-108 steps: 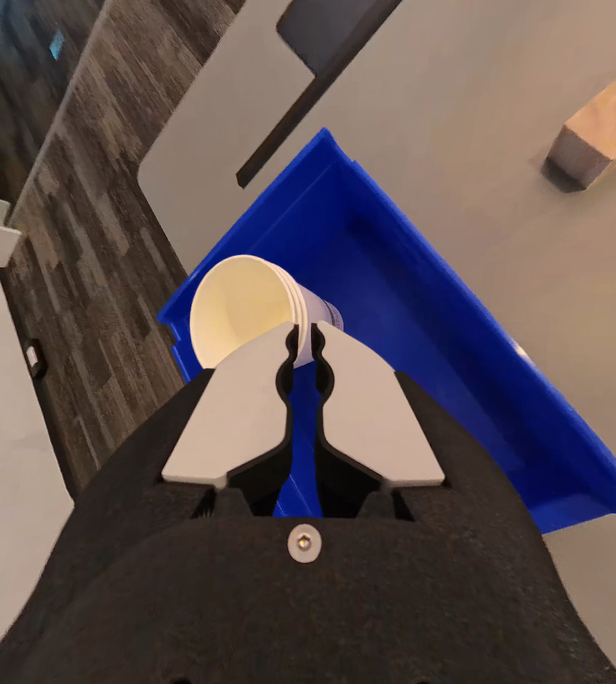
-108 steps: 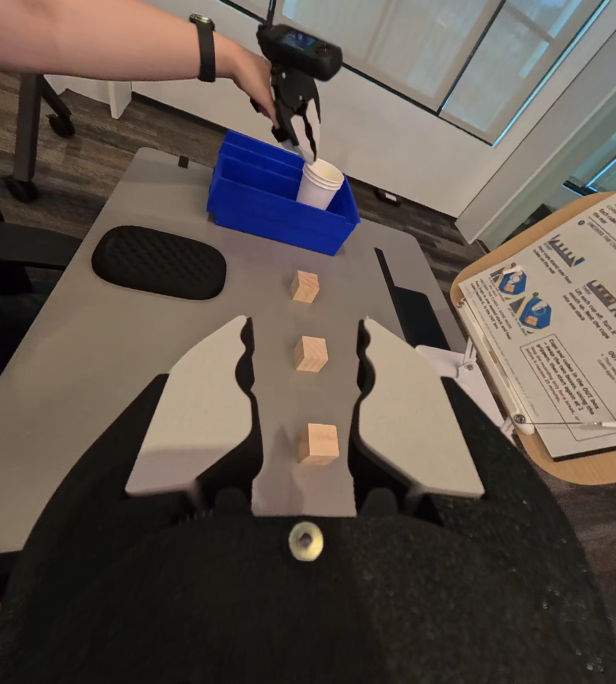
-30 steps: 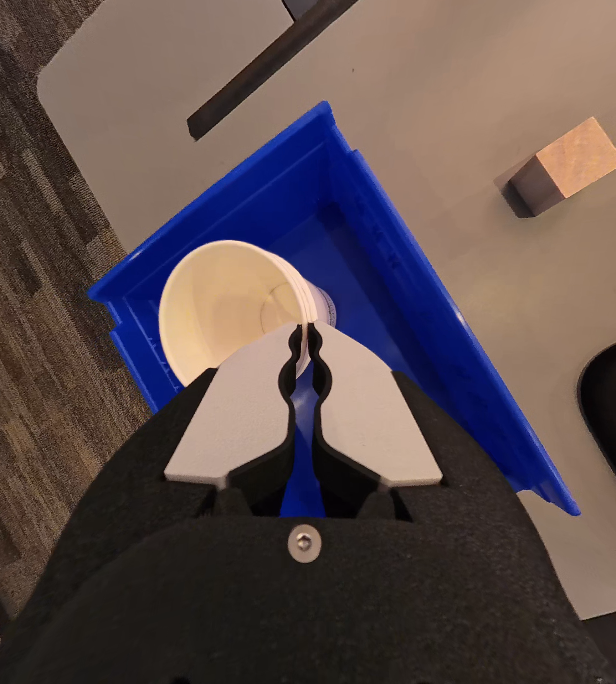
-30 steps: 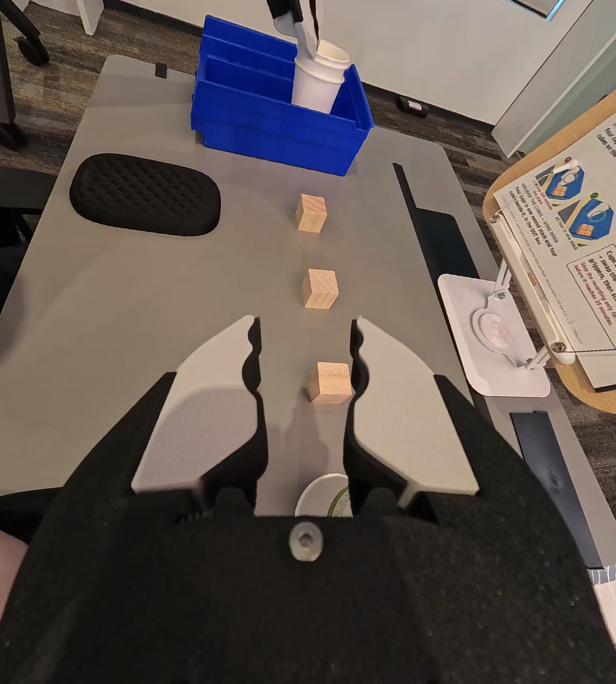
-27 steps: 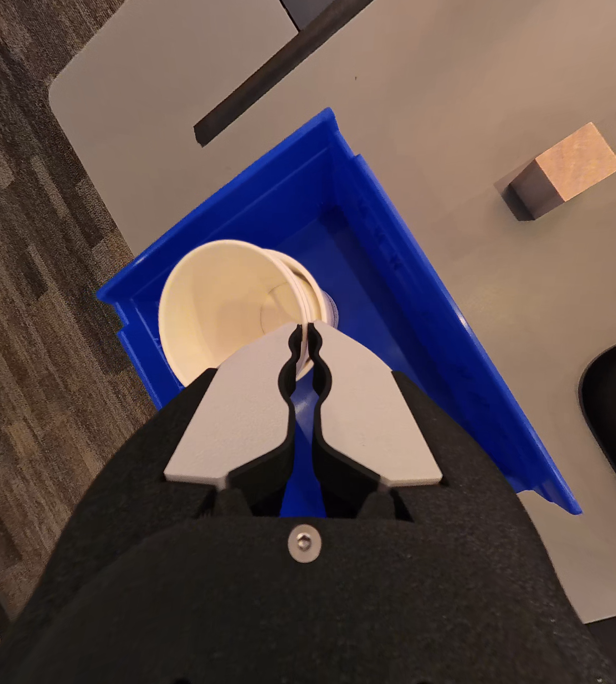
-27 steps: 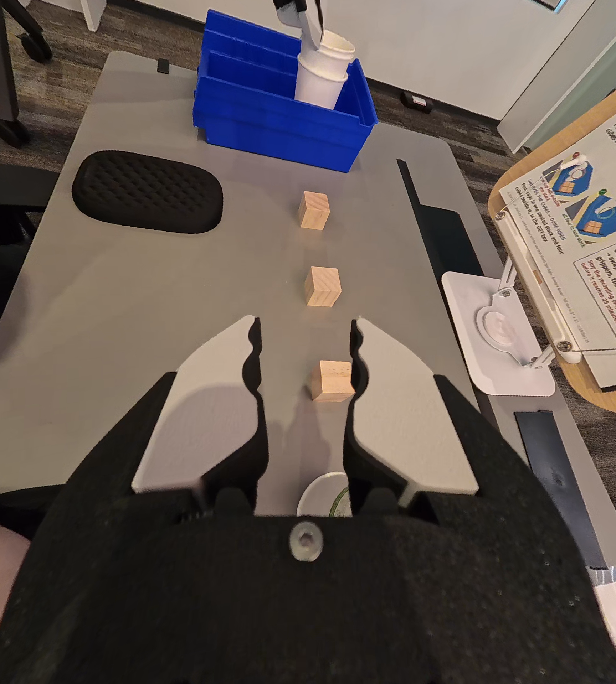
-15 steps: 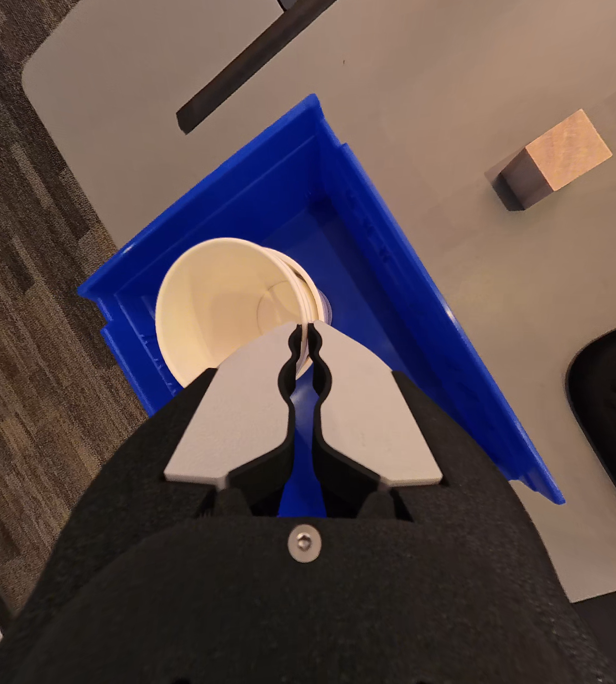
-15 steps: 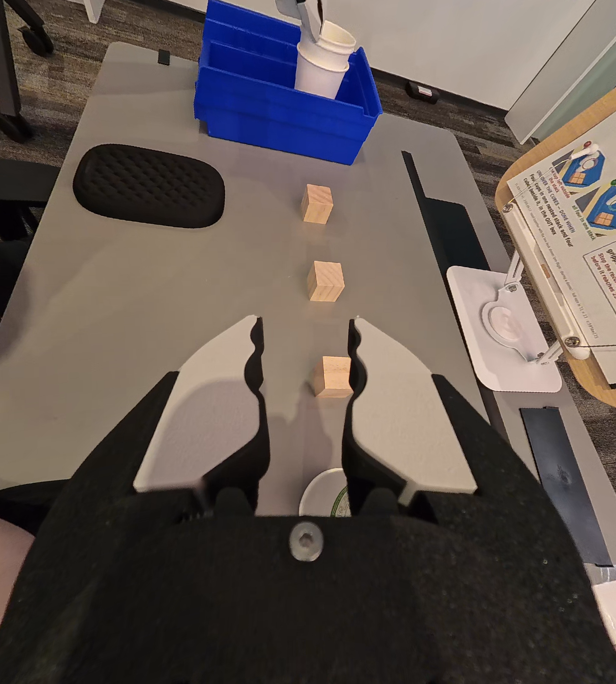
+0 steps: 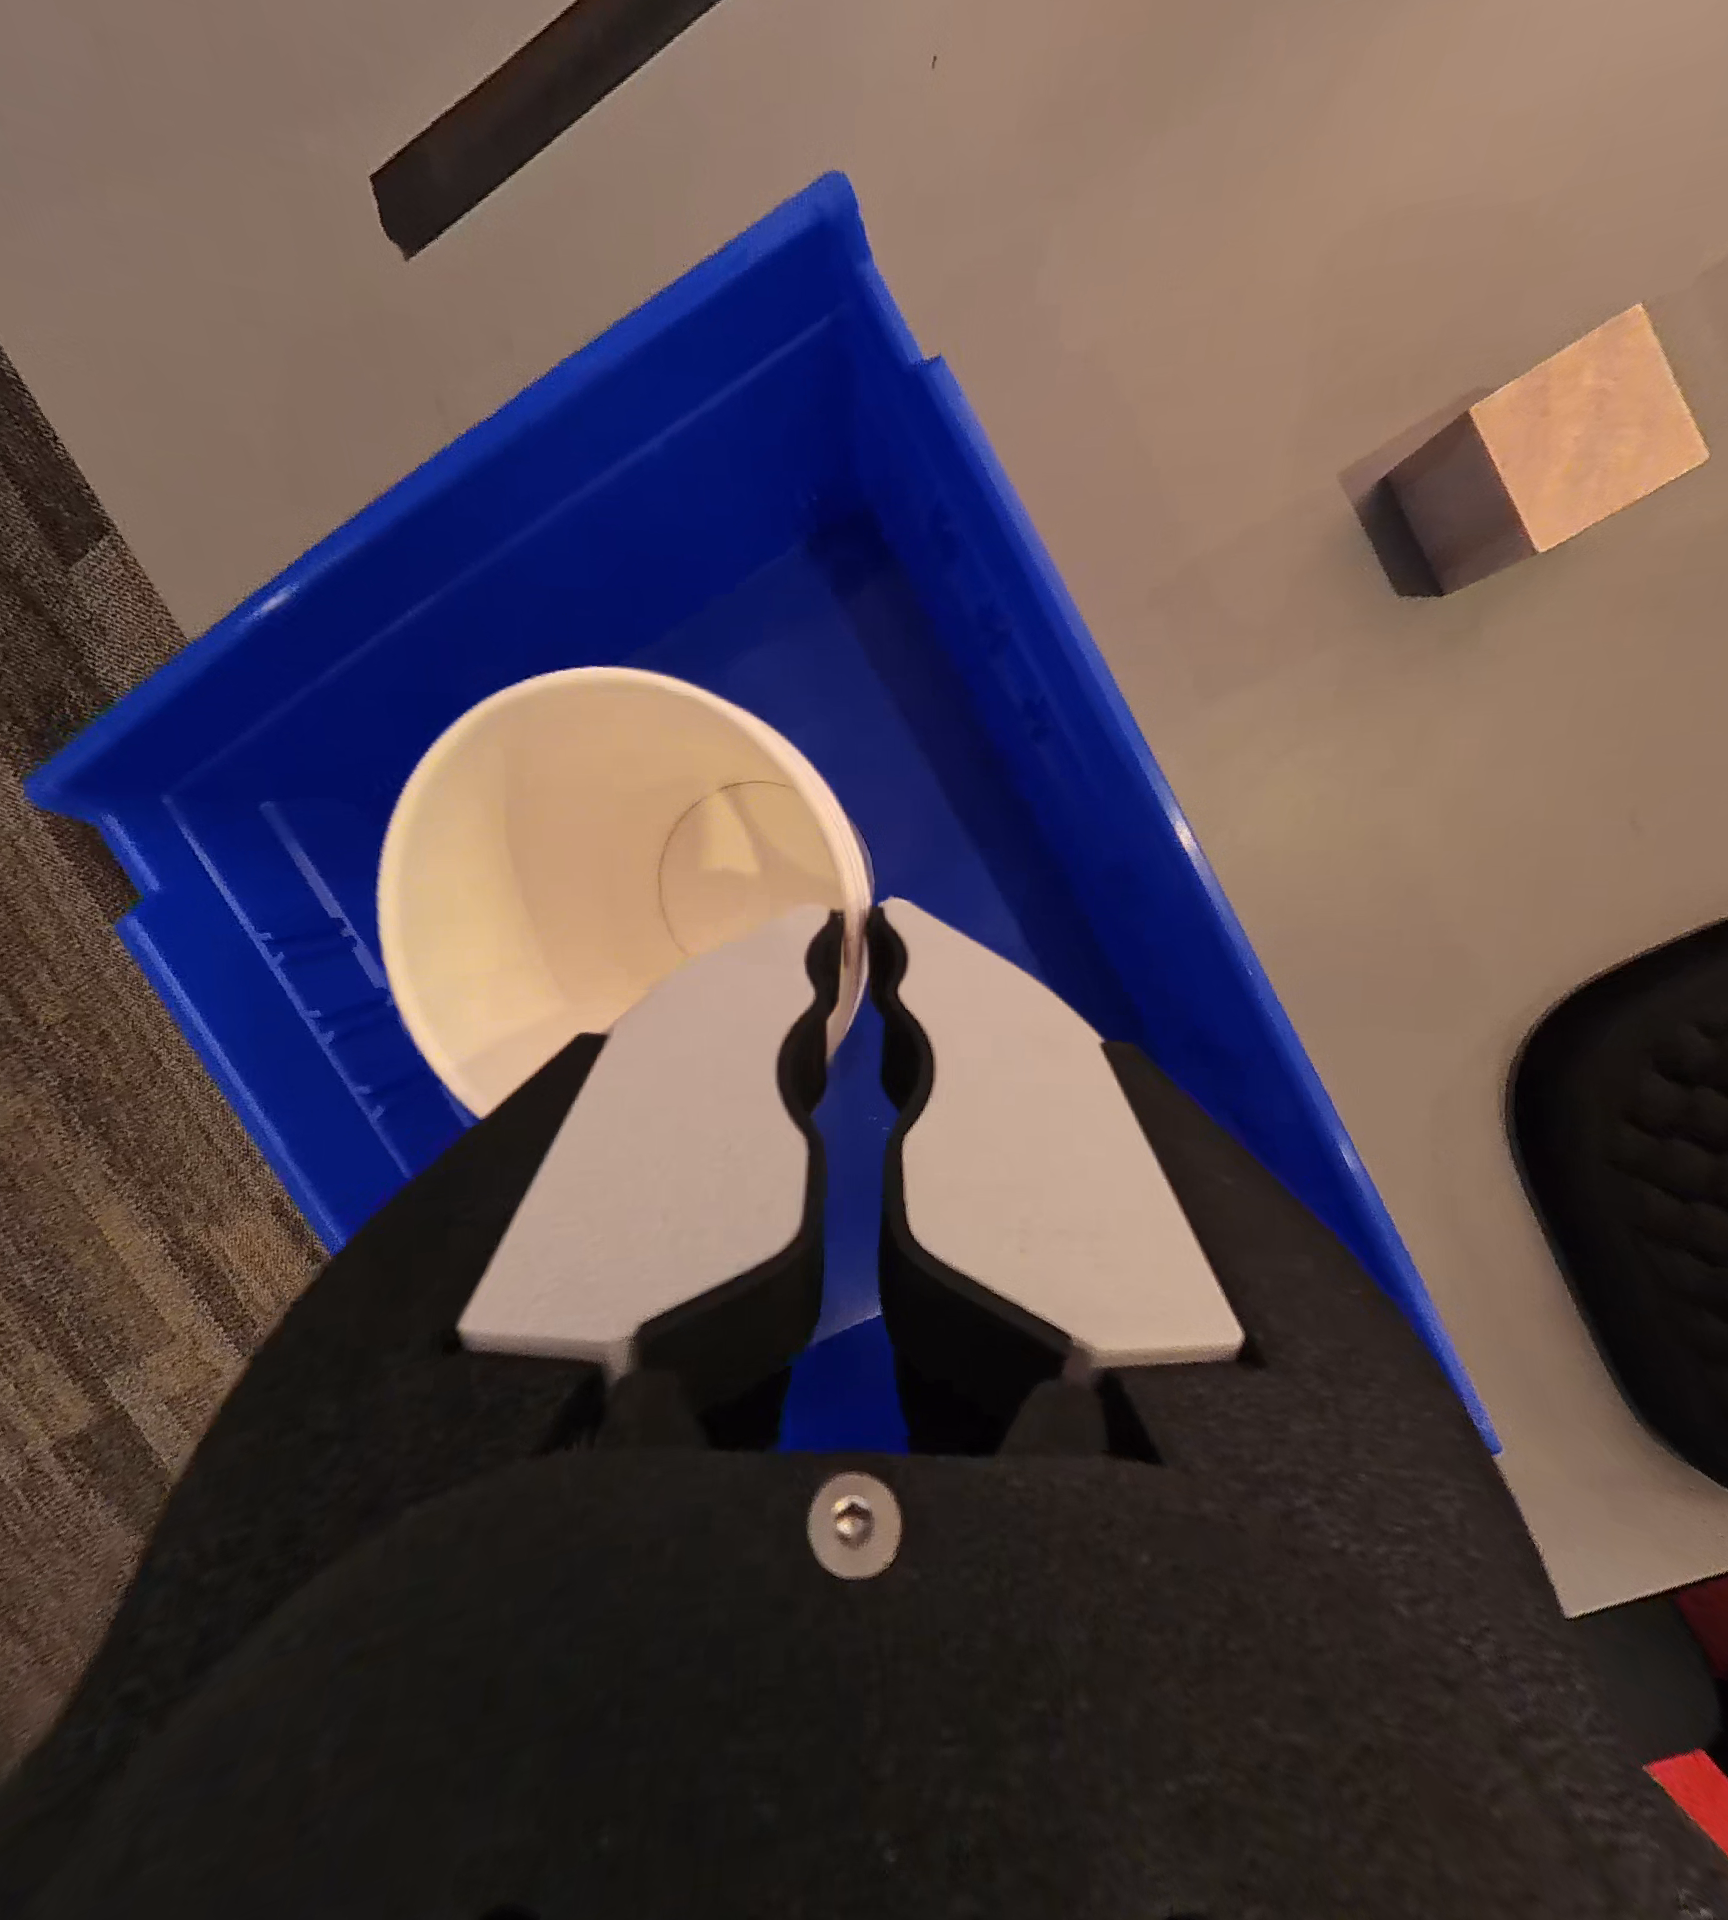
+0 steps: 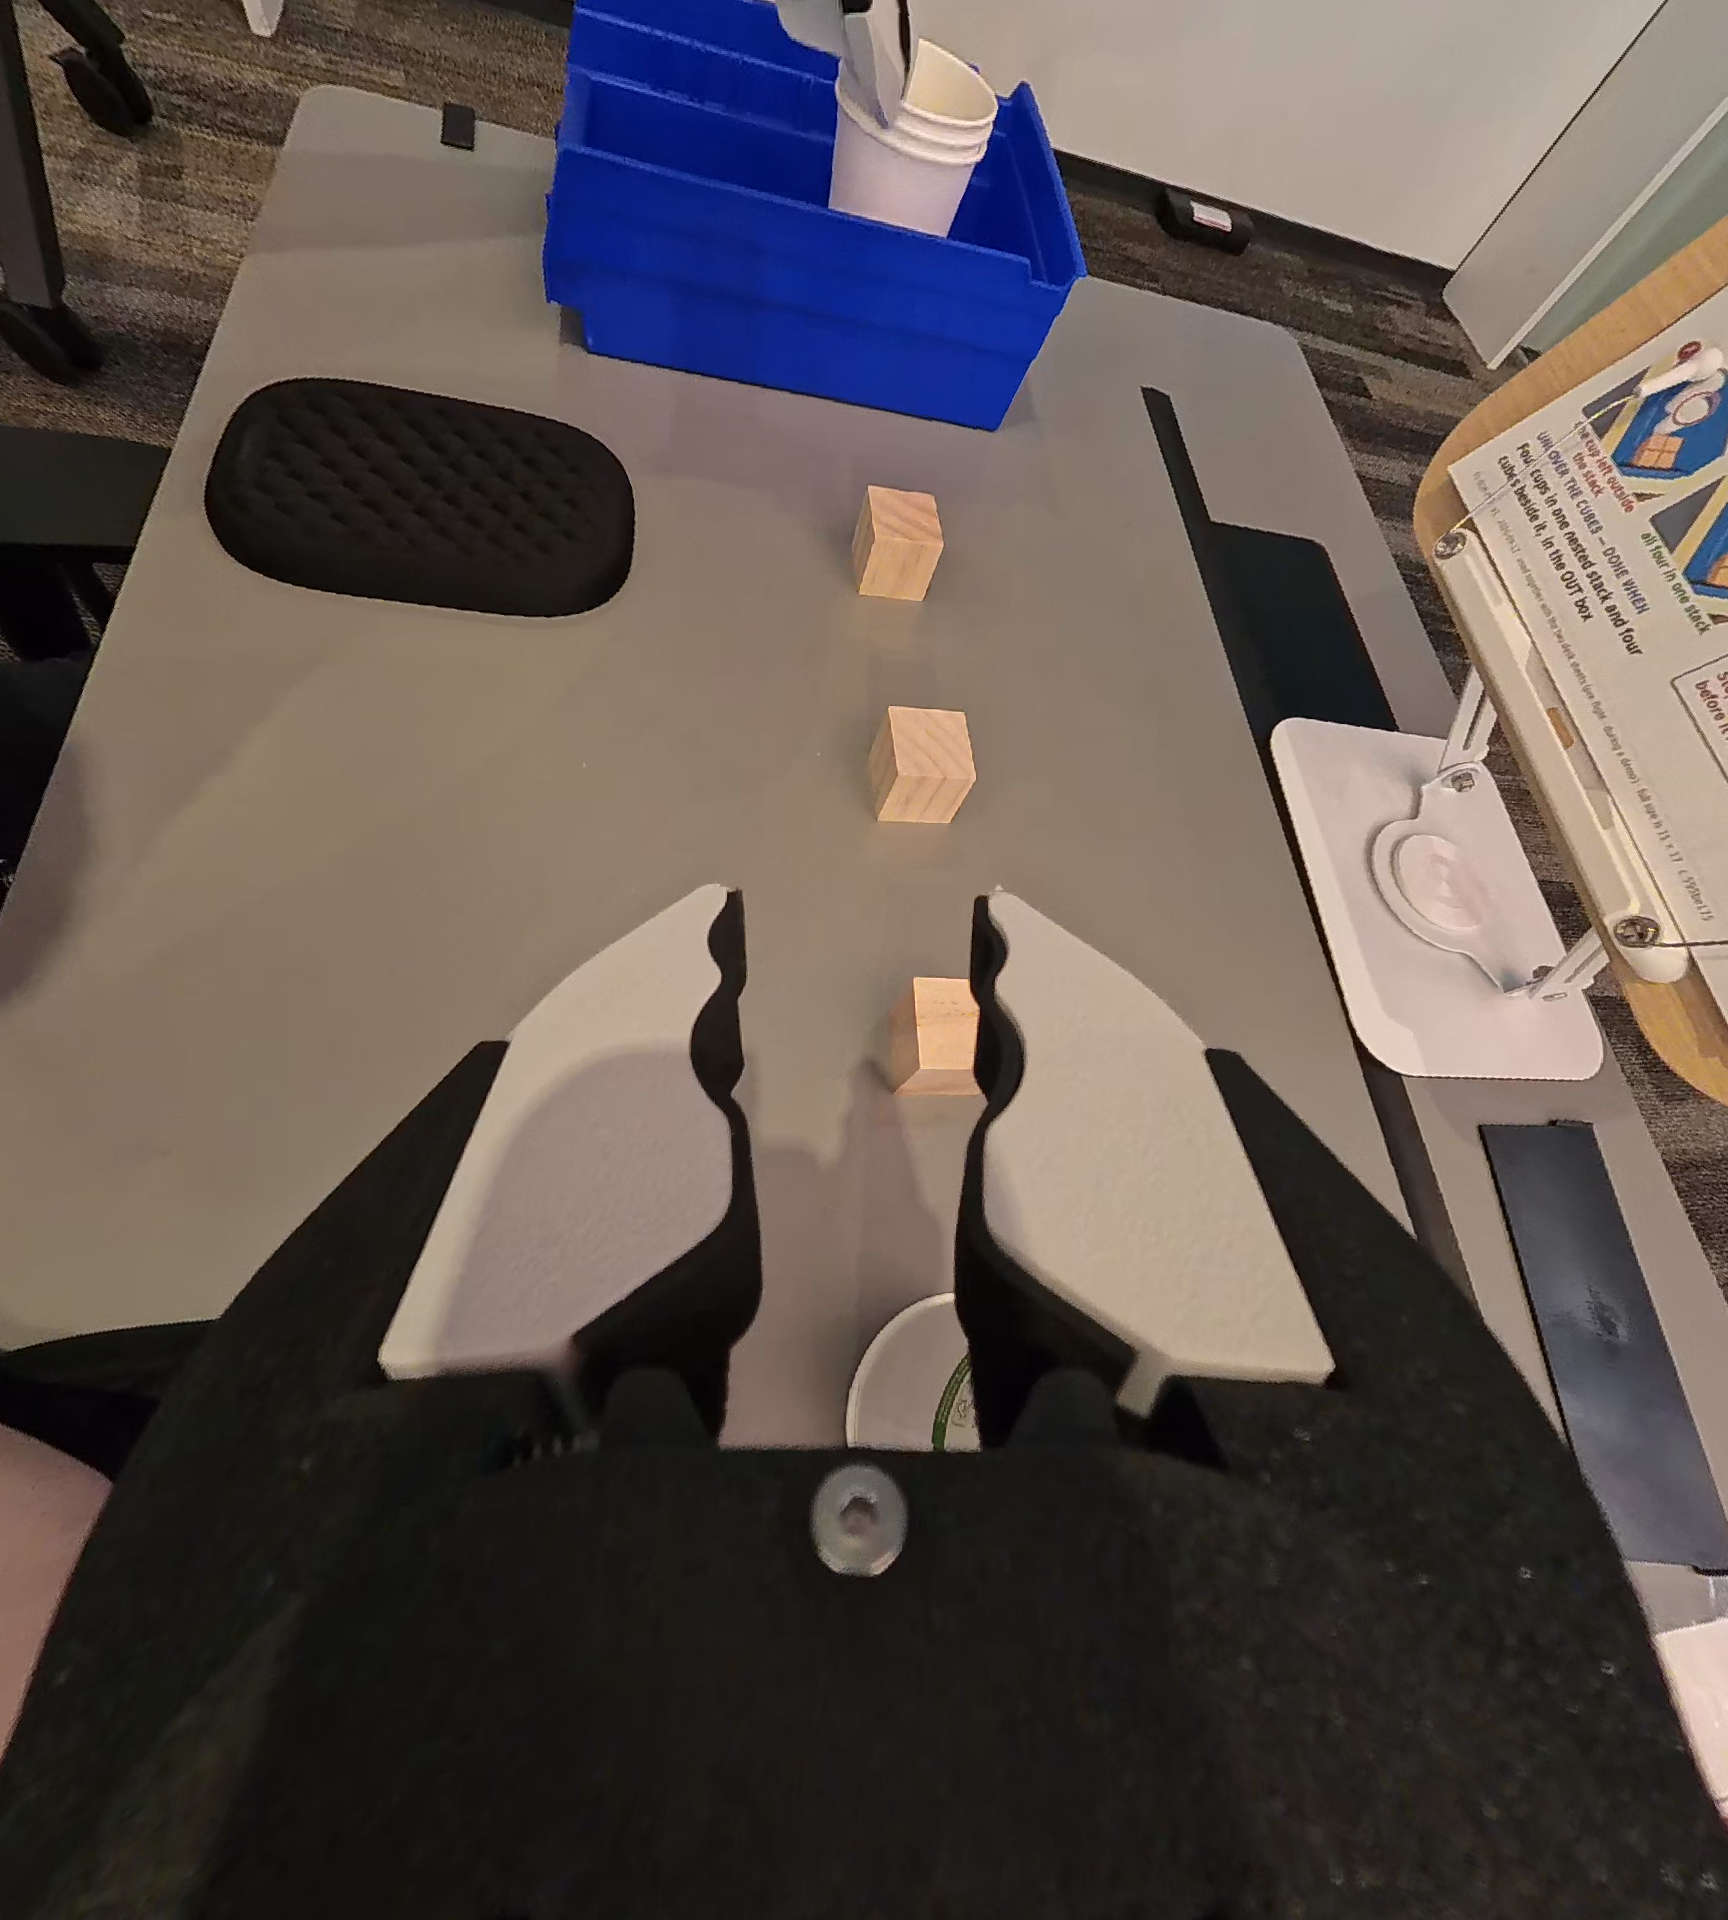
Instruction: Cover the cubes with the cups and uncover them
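My left gripper [image 9: 855, 920] is shut on the rim of a white paper cup [image 9: 569, 862], held over the blue bin [image 9: 995, 582]. In the right wrist view this top cup [image 10: 948, 88] sits tilted in the cup stack [image 10: 901, 177] inside the bin [image 10: 798, 301], with the left gripper [image 10: 865, 42] above it. Three wooden cubes stand in a line on the grey table: far [image 10: 898, 542], middle [image 10: 920, 763], near [image 10: 935, 1034]. My right gripper [image 10: 858, 899] is open and empty above the near cube. An upturned white cup [image 10: 907, 1382] stands below it.
A black padded rest [image 10: 418, 497] lies at the table's left and shows in the left wrist view [image 9: 1691, 1195]. A white stand [image 10: 1421, 914] holds an instruction sheet [image 10: 1691, 540] at the right. The far cube [image 9: 1566, 447] is beside the bin. A second blue bin [image 10: 694, 62] sits behind the first.
My left gripper has raised and tilted the top cup in the stack. My right gripper has drawn back toward the near edge, bringing the upturned cup into view beneath it, and narrowed slightly.
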Demonstrator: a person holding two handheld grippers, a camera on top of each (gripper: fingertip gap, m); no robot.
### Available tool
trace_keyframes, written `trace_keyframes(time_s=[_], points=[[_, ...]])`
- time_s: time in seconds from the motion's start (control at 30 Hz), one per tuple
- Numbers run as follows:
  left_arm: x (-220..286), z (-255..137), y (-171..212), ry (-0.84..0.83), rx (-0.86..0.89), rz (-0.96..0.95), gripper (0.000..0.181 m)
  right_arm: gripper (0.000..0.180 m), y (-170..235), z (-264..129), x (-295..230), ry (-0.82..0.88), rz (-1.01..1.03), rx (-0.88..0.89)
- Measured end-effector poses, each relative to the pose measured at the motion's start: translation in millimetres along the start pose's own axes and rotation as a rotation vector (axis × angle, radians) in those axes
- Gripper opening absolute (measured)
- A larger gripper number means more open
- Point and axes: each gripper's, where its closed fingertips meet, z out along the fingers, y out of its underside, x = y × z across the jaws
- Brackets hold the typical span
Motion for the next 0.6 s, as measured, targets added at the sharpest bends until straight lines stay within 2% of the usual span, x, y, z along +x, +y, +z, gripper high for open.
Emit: trace_keyframes(time_s=[0.6], points=[[1.8,-2.6,-2.0,0.068,0.053,-0.073,0.003,0.04,6.8,4.7,0.4,-0.007,0.009,-0.037]])
